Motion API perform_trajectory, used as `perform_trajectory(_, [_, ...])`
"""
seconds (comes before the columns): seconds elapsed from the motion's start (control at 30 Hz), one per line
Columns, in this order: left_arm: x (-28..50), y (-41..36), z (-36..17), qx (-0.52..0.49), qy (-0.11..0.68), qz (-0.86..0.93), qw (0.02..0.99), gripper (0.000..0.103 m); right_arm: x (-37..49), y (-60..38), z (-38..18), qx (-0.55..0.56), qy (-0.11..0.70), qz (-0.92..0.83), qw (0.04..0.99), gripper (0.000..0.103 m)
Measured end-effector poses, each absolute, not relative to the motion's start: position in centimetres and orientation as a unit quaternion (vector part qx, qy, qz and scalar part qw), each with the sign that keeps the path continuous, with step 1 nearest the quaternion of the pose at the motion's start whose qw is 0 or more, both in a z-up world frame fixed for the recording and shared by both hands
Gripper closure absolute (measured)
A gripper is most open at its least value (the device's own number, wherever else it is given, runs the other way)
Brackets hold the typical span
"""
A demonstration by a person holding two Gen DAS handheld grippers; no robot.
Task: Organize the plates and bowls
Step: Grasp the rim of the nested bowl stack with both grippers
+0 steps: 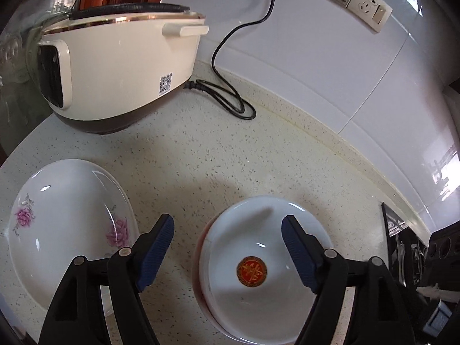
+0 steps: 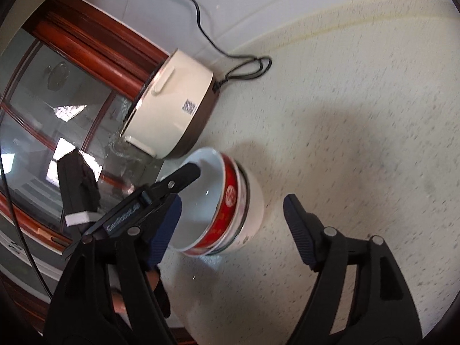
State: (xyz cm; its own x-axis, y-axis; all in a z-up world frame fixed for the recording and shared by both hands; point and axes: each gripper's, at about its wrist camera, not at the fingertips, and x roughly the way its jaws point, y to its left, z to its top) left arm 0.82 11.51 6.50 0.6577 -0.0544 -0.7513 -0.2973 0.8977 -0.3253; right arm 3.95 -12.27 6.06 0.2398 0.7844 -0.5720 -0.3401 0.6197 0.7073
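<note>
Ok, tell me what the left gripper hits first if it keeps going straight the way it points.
Probably the stacked bowls: the left gripper, jaws open and empty, points down at the near rim, though depth is unclear.

I'm looking at a pale speckled countertop (image 1: 258,149) that meets a white tiled wall along its far edge. 4 things sit directly on it. A cream rice cooker (image 1: 120,74) with a brown base stands at the far left, and its black power cord (image 1: 230,103) lies coiled on the stone just beside it. Nearer me, a white plate with pink flowers (image 1: 66,224) lies on the left. To its right, apart from it, stands a stack of bowls (image 1: 258,270), red-banded outside.
</note>
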Motion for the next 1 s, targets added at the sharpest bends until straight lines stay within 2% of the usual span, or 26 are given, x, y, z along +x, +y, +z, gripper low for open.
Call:
perform_trajectory(0.4, [2.8,12.2,4.1,-0.212,0.454,0.047,0.864,0.025,4.2,-8.6,2.4,0.212,0.508,0.397,0.734,0.022])
perform_trajectory(0.5, [2.8,12.1,3.6,-0.206,0.46,0.042,0.863,0.024,4.3,-8.1,1.0,0.236,0.521,0.413,0.709,0.02])
perform_trajectory(0.87, [3.5,11.8,2.9,-0.222,0.472,0.014,0.853,0.024,2.3,-8.2,0.5,0.285,0.507,0.362,0.728,0.019])
perform_trajectory(0.97, [3.2,11.4,2.9,-0.224,0.469,0.005,0.854,0.025,1.7,-8.3,0.2,0.317,0.503,0.347,0.726,0.024])
perform_trajectory(1.0, [3.1,11.4,2.9,-0.224,0.468,0.006,0.855,0.026,1.6,-8.4,0.0,0.326,0.504,0.348,0.72,0.029])
